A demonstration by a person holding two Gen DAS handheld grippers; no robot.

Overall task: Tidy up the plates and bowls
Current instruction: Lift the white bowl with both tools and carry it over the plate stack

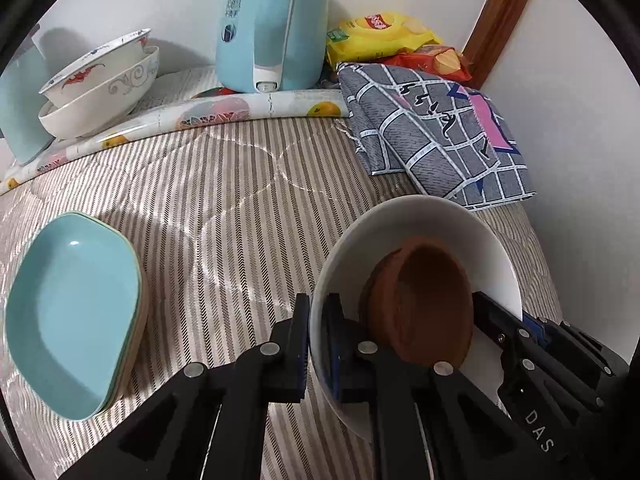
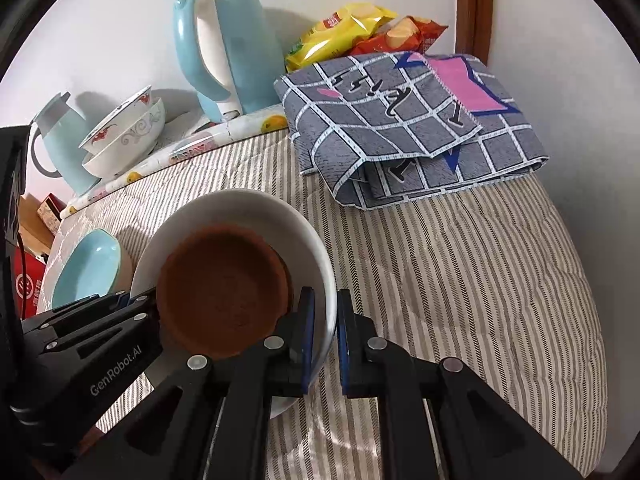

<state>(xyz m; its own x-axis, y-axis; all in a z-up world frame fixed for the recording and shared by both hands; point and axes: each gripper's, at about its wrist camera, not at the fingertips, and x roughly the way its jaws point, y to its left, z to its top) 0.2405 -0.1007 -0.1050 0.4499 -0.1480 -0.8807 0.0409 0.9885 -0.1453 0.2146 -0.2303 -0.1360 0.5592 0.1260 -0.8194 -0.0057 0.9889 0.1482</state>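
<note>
Left gripper (image 1: 316,344) and right gripper (image 2: 325,334) pinch white bowl (image 2: 308,236) at opposite rims; brown dish (image 2: 224,284) inside, seemingly tilted. Striped cloth (image 2: 460,280) ahead lies bare.

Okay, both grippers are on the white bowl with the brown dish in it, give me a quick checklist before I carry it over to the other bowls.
1. Left gripper clamped on the white bowl rim: ok.
2. Right gripper clamped on the opposite rim: ok.
3. Brown dish seated flat inside: not ok, it leans.
4. Bowl clear of the striped cover: cannot tell.
5. Stacked patterned bowls steady: not ok, top one tilts.
6. Blue plates out of the way: ok.
</note>
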